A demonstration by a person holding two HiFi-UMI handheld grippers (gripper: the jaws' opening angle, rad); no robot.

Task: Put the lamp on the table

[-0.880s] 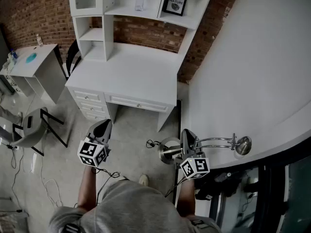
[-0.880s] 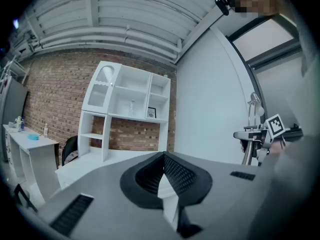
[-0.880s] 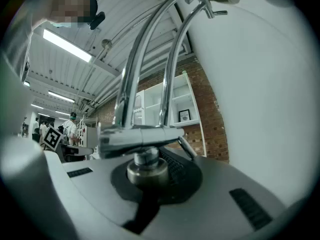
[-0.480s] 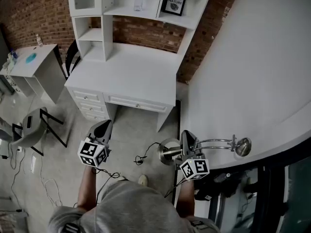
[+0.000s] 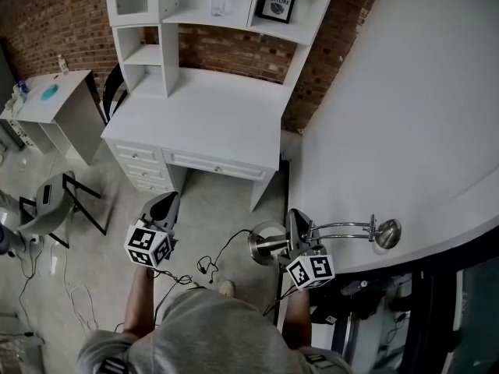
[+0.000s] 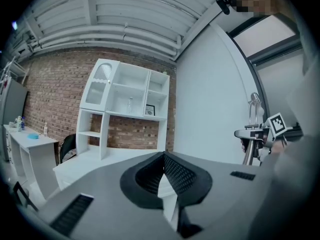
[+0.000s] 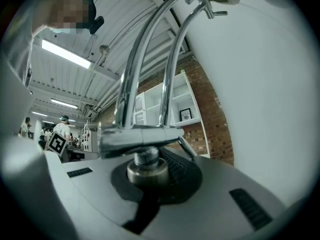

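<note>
A chrome lamp (image 5: 343, 228) hangs tipped on its side over the floor, round base (image 5: 262, 245) to the left and head (image 5: 387, 233) toward the white wall. My right gripper (image 5: 294, 227) is shut on its stem just beside the base. The right gripper view shows the stem (image 7: 147, 160) clamped between the jaws, with twin tubes (image 7: 145, 59) rising from a crossbar. The white desk with a hutch (image 5: 204, 123) stands ahead, apart from the lamp. My left gripper (image 5: 164, 204) is shut with nothing in it, held over the floor at the left. The left gripper view has the lamp (image 6: 251, 134) at the far right.
The lamp's cord (image 5: 209, 265) trails on the floor below. A white wall (image 5: 405, 115) runs along the right. A small grey table (image 5: 58, 100) and a chair (image 5: 48, 205) stand at the left. A framed picture (image 5: 278, 3) sits on the hutch shelf.
The lamp and my right gripper have drifted slightly left. The cord's loose end has slid left across the floor. My left gripper has stayed put.
</note>
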